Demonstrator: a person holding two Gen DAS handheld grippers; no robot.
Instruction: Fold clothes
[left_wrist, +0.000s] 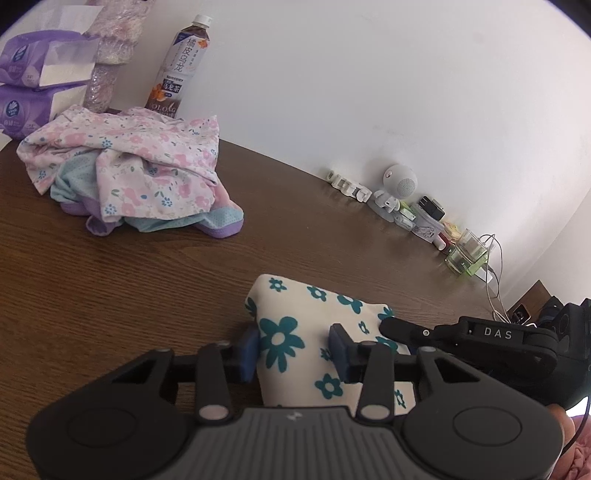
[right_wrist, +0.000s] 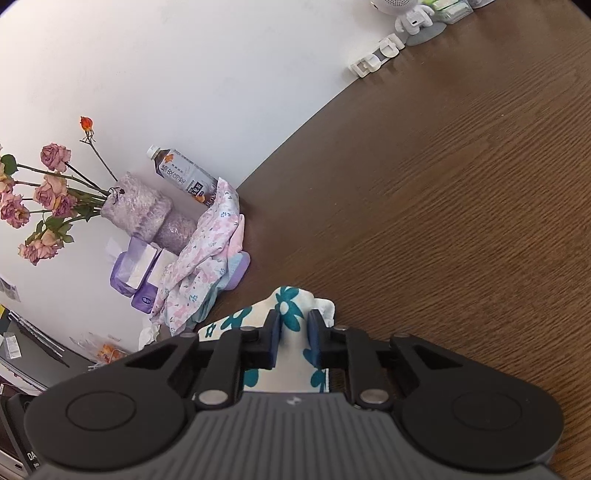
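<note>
The cream cloth with teal flowers sits low in the centre of both views, right at the grippers, over the brown table. In the left wrist view the left gripper has its blue pads set wide, one either side of a raised ridge of the cloth; whether they press it or only flank it I cannot tell. In the right wrist view the right gripper has its pads much closer together, with a peak of the same cloth standing up between them, so it looks clamped on the fabric.

The cloth runs forward from each gripper, its visible length lying along the fingers. In the left view the right gripper's black body comes in from the lower right edge and reaches the cloth's right side, so both hands are at the cloth, neither clearly nearer.

A loose pile of pink floral and mint clothes lies at upper left of the left view, well apart from the grippers, by a bottle and tissue packs
</note>
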